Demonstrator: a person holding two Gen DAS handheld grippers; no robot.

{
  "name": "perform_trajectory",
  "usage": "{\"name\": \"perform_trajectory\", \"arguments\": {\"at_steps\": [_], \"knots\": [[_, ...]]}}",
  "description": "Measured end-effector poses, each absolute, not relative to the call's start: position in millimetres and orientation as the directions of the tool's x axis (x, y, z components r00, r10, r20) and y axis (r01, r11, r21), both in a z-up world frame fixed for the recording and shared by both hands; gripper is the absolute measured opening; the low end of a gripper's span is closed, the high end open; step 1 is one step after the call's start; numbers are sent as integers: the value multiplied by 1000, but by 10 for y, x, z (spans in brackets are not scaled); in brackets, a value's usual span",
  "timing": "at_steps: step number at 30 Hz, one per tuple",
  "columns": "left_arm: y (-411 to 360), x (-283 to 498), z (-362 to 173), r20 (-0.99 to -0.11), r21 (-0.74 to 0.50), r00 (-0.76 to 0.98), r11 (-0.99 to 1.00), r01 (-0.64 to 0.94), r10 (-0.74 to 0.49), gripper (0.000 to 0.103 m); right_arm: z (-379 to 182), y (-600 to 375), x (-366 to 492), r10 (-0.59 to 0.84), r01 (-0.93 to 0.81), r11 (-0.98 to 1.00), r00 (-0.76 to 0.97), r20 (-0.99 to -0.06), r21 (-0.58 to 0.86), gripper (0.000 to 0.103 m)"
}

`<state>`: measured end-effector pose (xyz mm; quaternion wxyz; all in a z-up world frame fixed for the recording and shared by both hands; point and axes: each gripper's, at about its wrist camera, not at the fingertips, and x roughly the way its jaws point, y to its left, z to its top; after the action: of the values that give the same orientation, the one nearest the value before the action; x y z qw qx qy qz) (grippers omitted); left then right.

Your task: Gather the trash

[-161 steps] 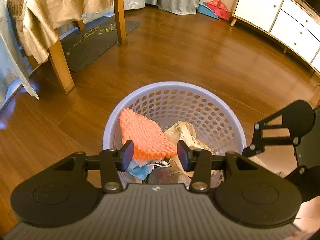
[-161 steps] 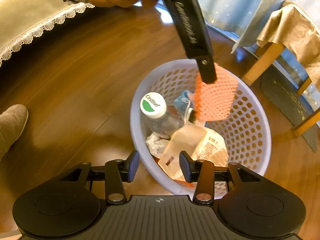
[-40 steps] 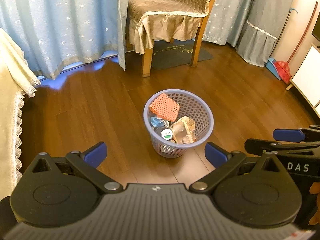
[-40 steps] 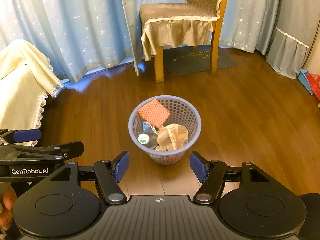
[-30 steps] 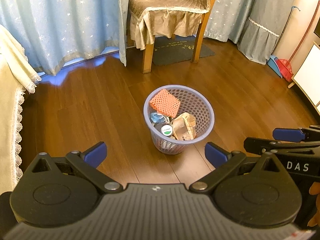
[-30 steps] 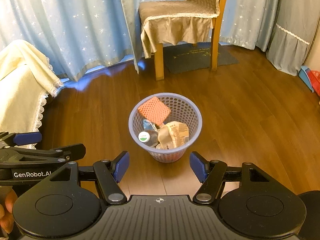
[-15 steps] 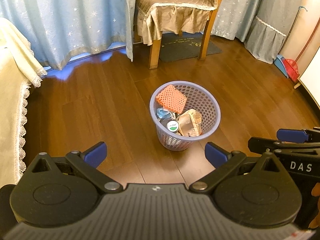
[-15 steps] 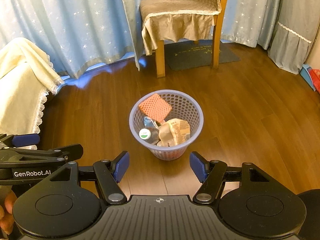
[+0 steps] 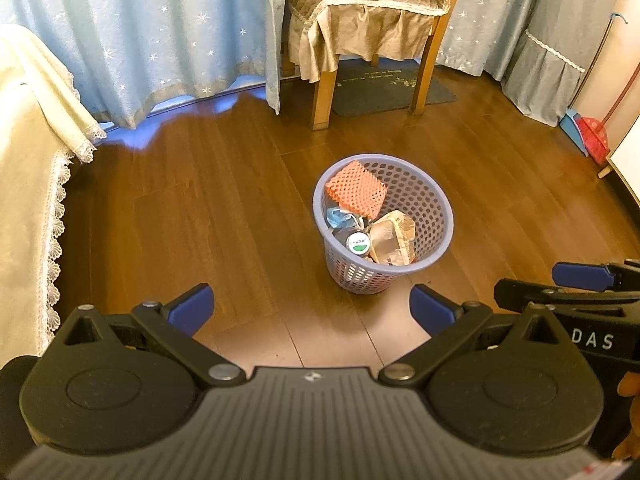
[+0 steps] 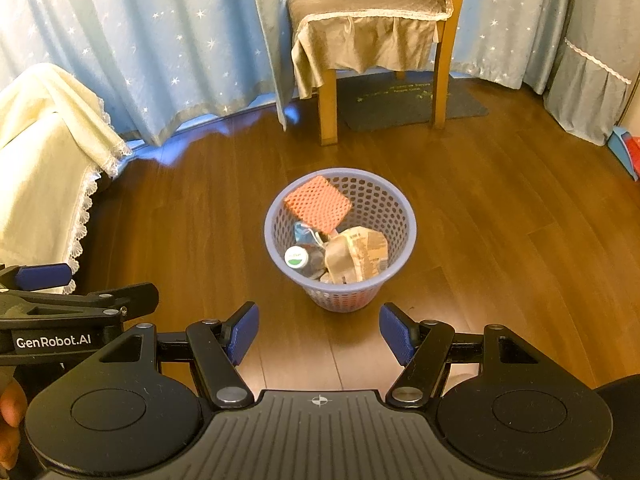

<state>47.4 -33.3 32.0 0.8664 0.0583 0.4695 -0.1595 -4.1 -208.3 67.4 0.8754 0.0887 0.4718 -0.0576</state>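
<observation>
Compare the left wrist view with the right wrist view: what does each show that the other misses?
Only the left wrist view shows the red broom and a white cabinet corner at far right, plus the right gripper from the side. Only the right wrist view shows the left gripper from the side, marked GenRobot.AI. Both show the lavender basket holding the orange mesh piece, a capped bottle and a crumpled paper bag, the chair, and bare floor around it.

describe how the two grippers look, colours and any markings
Both are matte black, with blue pads on the fingers, round discs at the linkage bases and a ribbed grey body. The left gripper reads "GenRobot.AI" on its side; the right gripper reads "DAS".
</observation>
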Motion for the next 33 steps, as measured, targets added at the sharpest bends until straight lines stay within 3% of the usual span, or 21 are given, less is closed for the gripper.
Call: {"name": "perform_trajectory", "arguments": {"at_steps": [33], "knots": [[-260, 486, 290, -836, -65, 497, 942, 329, -232, 102, 632, -2030, 13, -12, 172, 980, 541, -841, 96, 64]]}}
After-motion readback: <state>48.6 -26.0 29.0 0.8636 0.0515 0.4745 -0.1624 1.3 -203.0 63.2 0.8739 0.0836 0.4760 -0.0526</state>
